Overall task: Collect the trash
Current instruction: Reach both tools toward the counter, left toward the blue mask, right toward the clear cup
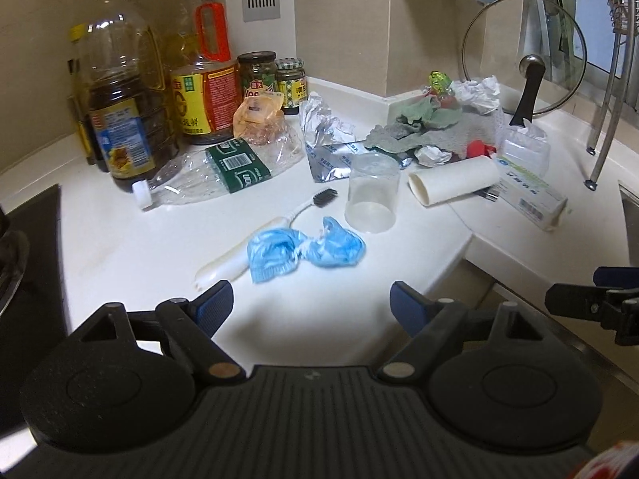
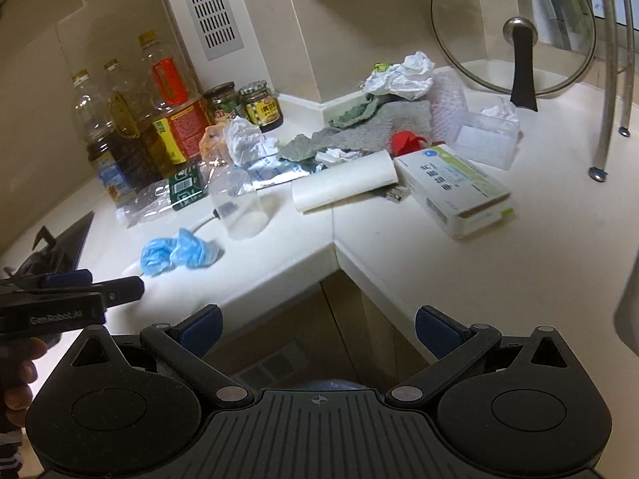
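A crumpled blue mask [image 1: 305, 249] [image 2: 179, 253] lies on the white counter [image 1: 139, 247], just ahead of my open left gripper [image 1: 311, 303] [image 2: 96, 285]. Beside the mask is a white toothbrush [image 1: 239, 257]. Behind it stand an upturned clear cup [image 1: 373, 195] [image 2: 239, 205], a crushed plastic bottle [image 1: 215, 175], a foil wrapper [image 1: 327, 147], a paper tube [image 1: 455, 181] [image 2: 343, 185], a medicine box [image 1: 527, 193] [image 2: 455, 187] and crumpled tissues [image 1: 479, 94] [image 2: 403, 76]. My right gripper [image 2: 319, 327] [image 1: 591, 291] hangs open and empty off the counter's inner corner.
Oil bottles [image 1: 120, 99] and jars [image 1: 257, 76] line the back left wall. A glass lid [image 1: 523, 52] leans at the back right near rack legs [image 1: 607, 119]. Grey-green cloths [image 1: 423, 127] lie mid-counter. A stove [image 1: 28, 239] sits at left, a sink [image 1: 631, 223] at right.
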The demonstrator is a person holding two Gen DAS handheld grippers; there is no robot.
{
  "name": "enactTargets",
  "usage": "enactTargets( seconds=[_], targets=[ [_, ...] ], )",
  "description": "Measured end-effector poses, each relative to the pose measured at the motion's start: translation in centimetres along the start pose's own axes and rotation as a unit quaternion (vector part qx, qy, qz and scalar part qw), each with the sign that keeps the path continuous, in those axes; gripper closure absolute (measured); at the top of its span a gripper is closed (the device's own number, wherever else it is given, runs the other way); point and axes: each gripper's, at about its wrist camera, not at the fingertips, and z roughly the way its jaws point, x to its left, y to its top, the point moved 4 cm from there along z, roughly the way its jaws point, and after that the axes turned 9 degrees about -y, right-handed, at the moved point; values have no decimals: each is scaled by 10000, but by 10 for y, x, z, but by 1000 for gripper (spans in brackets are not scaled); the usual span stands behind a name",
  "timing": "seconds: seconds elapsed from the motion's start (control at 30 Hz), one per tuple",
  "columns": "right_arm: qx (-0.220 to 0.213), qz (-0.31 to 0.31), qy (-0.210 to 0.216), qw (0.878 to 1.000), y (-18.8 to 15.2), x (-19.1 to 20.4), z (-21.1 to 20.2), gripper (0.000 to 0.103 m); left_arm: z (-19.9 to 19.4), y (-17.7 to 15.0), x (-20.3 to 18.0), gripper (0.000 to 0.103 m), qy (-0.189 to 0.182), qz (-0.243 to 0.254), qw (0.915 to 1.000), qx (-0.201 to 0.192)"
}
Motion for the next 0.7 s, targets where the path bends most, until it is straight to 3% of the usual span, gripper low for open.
enactTargets(
  seconds=[0.5,0.7],
  targets=[
    [65,325,-262,9991,22,14,44,0,67,24,29,15,-296,-124,9995,78],
    [112,448,-339,9984,25,13,55,0,82,21,24,25,-381,140,9990,212]
  ],
)
